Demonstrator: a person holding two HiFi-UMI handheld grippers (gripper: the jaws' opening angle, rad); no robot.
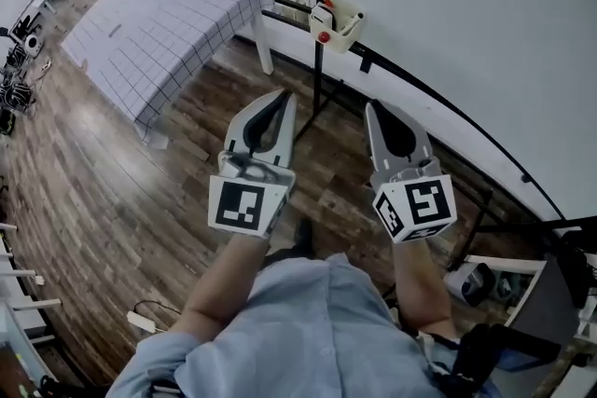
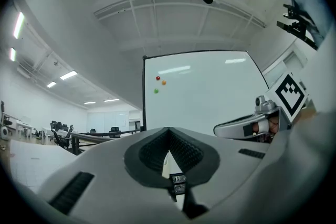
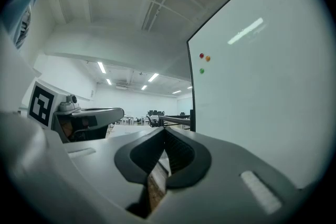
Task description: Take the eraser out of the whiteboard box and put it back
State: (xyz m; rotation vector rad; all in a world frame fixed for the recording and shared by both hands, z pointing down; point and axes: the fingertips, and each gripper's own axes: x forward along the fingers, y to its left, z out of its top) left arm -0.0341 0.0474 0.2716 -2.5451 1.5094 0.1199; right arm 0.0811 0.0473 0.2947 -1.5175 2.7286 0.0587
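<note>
Cream-coloured and small, the whiteboard box (image 1: 338, 21) is seen in the head view fixed to the black stand (image 1: 317, 70) of the whiteboard (image 1: 466, 14). It is placed at about twelve o'clock from both grippers and well apart from them. The eraser is judged to lie inside it. Only a pale shape with a red patch shows at the box's ten o'clock corner, and it cannot be told for sure that this is the eraser.

The left gripper (image 1: 280, 98) and the right gripper (image 1: 373, 109) are held side by side above the wooden floor (image 1: 112, 228), both pointed toward the board. In the left gripper view the jaws are seen brought together at the tips, with nothing between them. In the right gripper view the jaws are likewise pressed together and empty. Three small coloured magnets (image 2: 157, 78) are seen on the board at eleven o'clock from the left jaws.

A whiteboard eraser is expected to be light and not fragile, with a stiff body and one soft felt face; the smooth sides may be slippery. It is best taken across its narrow width, on the hard sides of whichever end projects from the box, once the jaws have been opened. A straight upward lift is advised, so that the box is not dragged. The grid-patterned table (image 1: 159, 23) at ten o'clock is not involved.
</note>
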